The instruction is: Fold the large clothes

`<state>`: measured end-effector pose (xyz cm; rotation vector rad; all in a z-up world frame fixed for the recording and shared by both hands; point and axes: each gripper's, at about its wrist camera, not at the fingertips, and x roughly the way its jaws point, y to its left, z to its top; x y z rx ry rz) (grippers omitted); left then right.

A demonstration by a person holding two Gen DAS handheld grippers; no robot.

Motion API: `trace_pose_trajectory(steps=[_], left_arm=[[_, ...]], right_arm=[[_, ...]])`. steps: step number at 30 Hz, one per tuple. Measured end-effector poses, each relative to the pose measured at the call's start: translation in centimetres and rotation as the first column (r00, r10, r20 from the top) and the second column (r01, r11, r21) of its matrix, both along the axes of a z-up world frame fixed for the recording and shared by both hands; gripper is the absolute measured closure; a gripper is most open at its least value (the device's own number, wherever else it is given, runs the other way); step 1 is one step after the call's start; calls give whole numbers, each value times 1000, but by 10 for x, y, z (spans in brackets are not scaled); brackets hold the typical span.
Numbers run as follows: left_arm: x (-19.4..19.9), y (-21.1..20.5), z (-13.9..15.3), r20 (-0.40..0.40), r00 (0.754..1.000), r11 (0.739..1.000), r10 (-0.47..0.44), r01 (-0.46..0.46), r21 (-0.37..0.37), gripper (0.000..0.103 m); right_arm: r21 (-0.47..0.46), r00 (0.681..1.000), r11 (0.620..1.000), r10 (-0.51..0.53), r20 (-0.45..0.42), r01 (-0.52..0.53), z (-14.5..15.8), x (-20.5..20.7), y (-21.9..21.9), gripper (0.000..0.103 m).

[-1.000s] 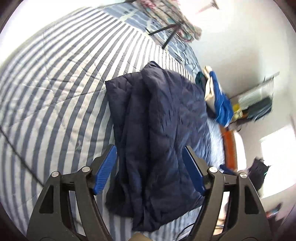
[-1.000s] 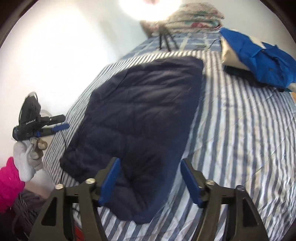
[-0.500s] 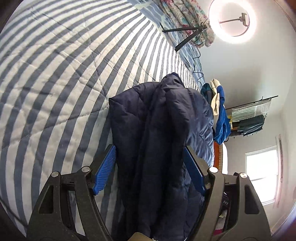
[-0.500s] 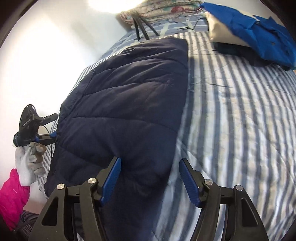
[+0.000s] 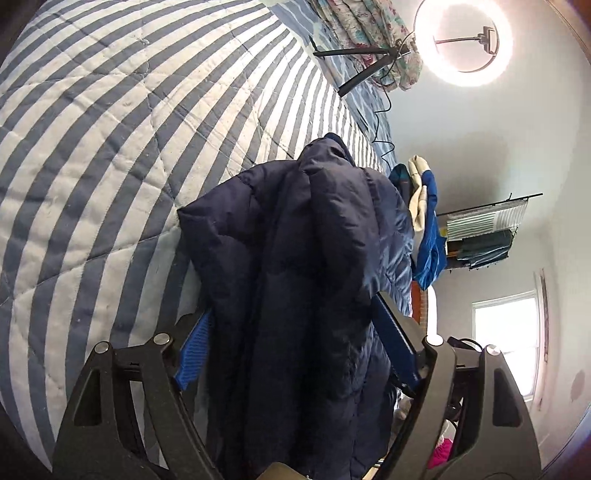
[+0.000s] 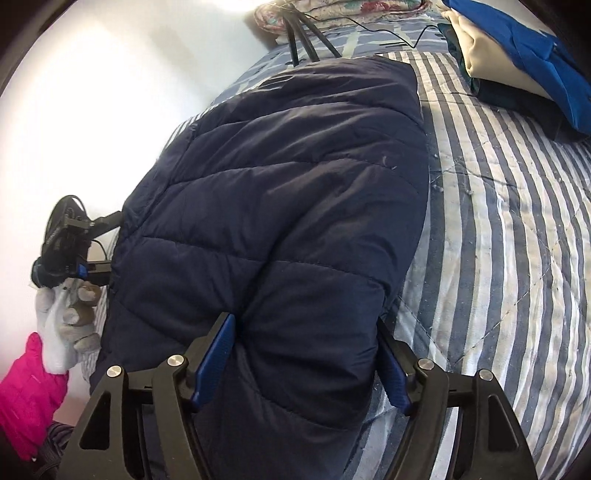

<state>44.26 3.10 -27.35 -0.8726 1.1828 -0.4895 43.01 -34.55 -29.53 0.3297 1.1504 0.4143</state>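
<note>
1. Striped quilt (image 6: 517, 221) covers the bed under both tools; since a second ago both have sunk onto the navy puffer jacket (image 6: 295, 184).
2. Left gripper (image 5: 291, 350): jaws opening, bunched jacket between the pads – no clamp.
3. Right gripper (image 6: 306, 358): jaws opening astride the near hem, likewise released.
4. Judgement – they are setting up to grasp for the next fold.
5. Beyond the right gripper, folded blue clothes (image 6: 524, 48) wait.

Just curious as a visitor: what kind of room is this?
Most likely a bedroom: a striped quilt covers a bed, folded floral bedding lies at its far end, and a navy jacket is spread on it.
</note>
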Motion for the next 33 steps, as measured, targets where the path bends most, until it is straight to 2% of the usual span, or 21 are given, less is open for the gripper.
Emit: trace_pose_trajectory(steps=[5,7,9,12,15,18,22,23,24,25,27,28,30,33], left_arm=[[12,-8,0,0,1000,997,-13,13,72,21],[15,-12,0,7,1000,993,-15,14,120,21],[17,-17,0,9,1000,989,-18,17,147,21],[19,-19,3,13,1000,984,-23,20,176,21],[18,-12,2,18,999,987,-27,23,160,21],[20,-5,-8,-12,1000,996,-2,3,93,21],[24,-16,-3,5,1000,994,-21,20,108,21],[24,-21,-2,10,1000,991,-21,19,130,22],[25,-27,-2,14,1000,985,-27,24,170,31],[26,-32,-3,14,999,981,-35,31,194,40],[26,-34,-5,11,1000,976,-26,23,215,46],[26,-33,-5,6,1000,977,-19,18,214,52],[26,-30,-6,2,1000,978,-21,20,206,59],[23,-28,-3,14,999,977,-33,29,210,65]], right_arm=[[39,999,999,-29,34,28,10,-3,-20,28],[89,997,994,-69,42,65,12,-2,-33,26],[158,994,982,-104,26,98,9,1,-45,25],[160,993,980,-119,0,117,0,7,-52,25],[164,995,981,-102,-15,103,-11,10,-54,25],[199,993,973,-113,-23,115,-18,10,-53,23],[199,991,971,-134,-12,134,-18,15,-52,24],[189,990,972,-141,-4,139,-15,18,-50,27],[149,992,981,-127,14,124,-13,21,-41,32],[99,995,990,-100,26,97,-12,24,-30,41],[-64,997,996,-57,55,61,-11,27,-3,42],[-95,997,994,-56,60,61,-11,27,3,41],[-91,997,994,-57,55,62,-10,28,4,40],[57,996,995,-83,29,82,-8,26,-20,39]])
